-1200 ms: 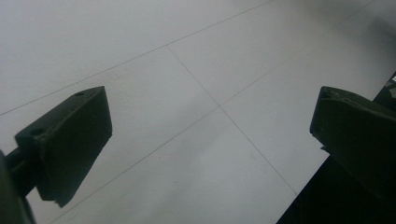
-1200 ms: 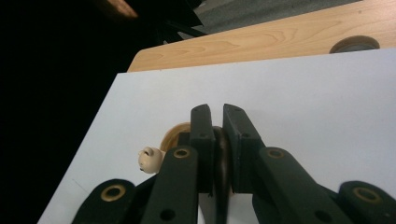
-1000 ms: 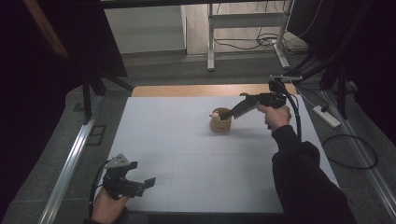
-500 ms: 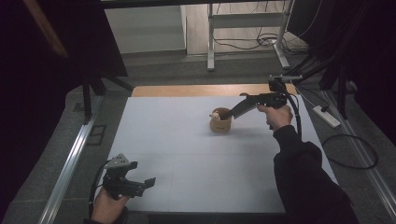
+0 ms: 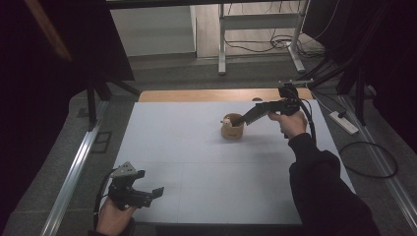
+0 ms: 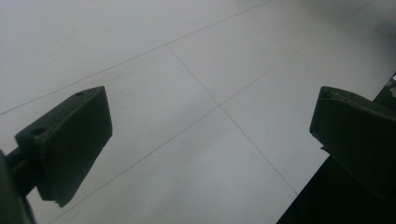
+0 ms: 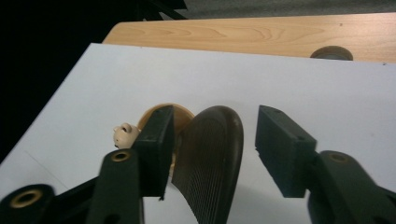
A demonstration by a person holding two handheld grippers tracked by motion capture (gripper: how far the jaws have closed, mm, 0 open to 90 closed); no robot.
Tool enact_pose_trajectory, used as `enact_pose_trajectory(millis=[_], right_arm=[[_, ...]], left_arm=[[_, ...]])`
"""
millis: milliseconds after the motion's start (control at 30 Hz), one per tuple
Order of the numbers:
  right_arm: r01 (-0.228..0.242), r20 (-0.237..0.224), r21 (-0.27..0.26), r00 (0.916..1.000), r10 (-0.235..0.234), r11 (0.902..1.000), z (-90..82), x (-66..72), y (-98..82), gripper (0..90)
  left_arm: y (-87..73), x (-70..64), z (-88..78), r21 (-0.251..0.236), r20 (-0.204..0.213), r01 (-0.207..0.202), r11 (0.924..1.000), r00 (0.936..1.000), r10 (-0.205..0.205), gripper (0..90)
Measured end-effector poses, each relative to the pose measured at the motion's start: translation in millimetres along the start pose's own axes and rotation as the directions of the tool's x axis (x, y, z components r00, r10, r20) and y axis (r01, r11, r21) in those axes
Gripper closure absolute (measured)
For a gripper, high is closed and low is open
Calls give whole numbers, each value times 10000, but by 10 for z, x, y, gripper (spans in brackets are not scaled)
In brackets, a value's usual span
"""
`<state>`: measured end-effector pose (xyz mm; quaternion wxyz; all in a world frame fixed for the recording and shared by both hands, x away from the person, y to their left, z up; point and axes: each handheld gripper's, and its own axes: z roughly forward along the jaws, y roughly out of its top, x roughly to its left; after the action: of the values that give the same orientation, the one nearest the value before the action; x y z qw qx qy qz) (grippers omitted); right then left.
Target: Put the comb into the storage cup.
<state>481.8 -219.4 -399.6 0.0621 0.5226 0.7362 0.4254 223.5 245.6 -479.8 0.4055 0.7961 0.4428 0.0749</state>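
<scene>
Apparently letting go: right gripper (image 5: 241, 119) at about 1 o'clock on the white table (image 5: 196, 162), held just over the wooden cup (image 5: 232, 130), with jaws that have just been opening. Between them, seen in the right gripper view, a dark ribbed comb (image 7: 210, 158), leaning with its far end into the cup; close against the jaw at 9 o'clock, clearly apart from the jaw at 3 o'clock, so no longer pinched. Probably held this way to let the comb settle against the rim instead of dropping flat. Beside the cup at 9 o'clock in that view, a small pale pig figure (image 7: 123, 134), touching the rim or just beside it, hard to tell which. Left gripper (image 5: 156, 192) waiting at 7 o'clock near the table's front edge, well apart from the cup, jaws spread wide over bare table, holding nothing; likely parked there to keep out of the way.
</scene>
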Motion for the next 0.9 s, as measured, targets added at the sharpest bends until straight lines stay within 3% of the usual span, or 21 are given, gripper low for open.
enact_pose_trajectory(millis=[133, 433, 733, 900], right_arm=[[280, 212, 65, 9994, -282, 9996, 13, 29, -7, 389], [579, 134, 171, 9982, -581, 9982, -5, 89, -23, 249], [741, 200, 43, 9970, -742, 9972, -95, 104, -31, 172], [971, -28, 89, 9953, -971, 9952, -131, 128, -73, 155]], left_arm=[[0, 0, 1, 5, 4, -3, 10000, 10000, 3, 0], [1, 1, 1, 13, 11, -7, 10000, 10000, 7, 0], [2, 0, 3, 16, 25, -1, 10000, 10000, 1, 0], [3, -1, 4, 26, 23, -6, 10000, 10000, 6, 0]])
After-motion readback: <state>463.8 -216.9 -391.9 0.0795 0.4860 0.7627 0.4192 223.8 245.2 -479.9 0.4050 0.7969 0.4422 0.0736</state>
